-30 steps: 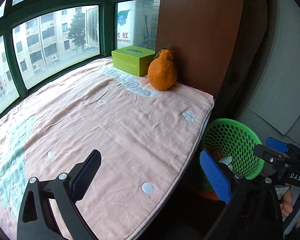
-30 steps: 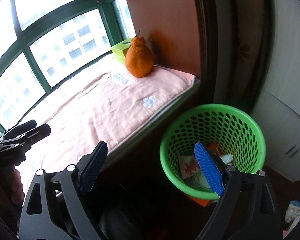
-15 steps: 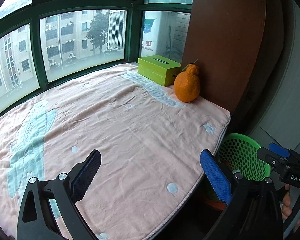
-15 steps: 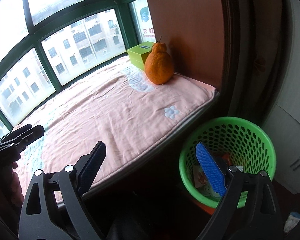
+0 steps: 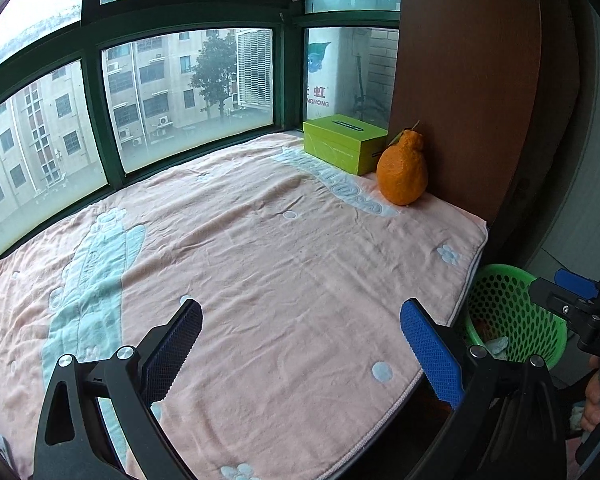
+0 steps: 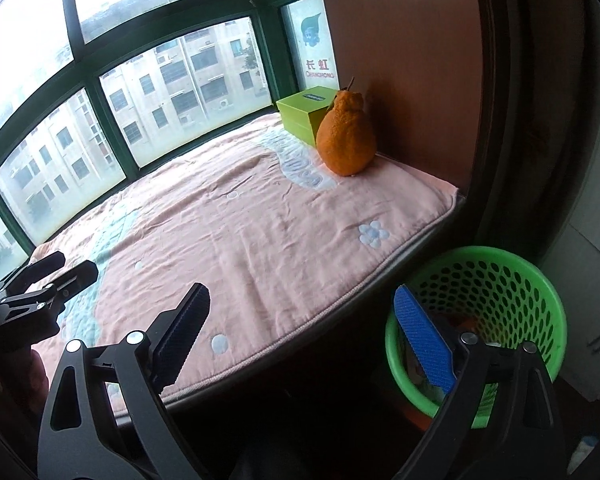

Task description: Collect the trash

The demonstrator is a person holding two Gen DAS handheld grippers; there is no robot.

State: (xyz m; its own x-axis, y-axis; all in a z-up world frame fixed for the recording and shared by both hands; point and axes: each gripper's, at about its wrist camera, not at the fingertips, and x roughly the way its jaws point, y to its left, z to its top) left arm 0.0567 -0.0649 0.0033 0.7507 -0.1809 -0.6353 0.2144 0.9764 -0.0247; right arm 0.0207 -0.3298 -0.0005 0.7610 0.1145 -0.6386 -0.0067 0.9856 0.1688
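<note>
Left gripper (image 5: 300, 344) held level, fingers (image 5: 430, 354) spread wide and empty, right gripper (image 6: 302, 334) likewise spread wide, nothing between its fingers (image 6: 420, 344), the two held side by side, a hand (image 5: 594, 396) partly visible gripping the right handle

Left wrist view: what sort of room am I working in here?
Most likely a home bedroom or sitting nook with a bay-window seat: a pink blanket covers a ledge under the green-framed windows, which face apartment blocks, and a green wastebasket stands on the floor beside it.
</note>
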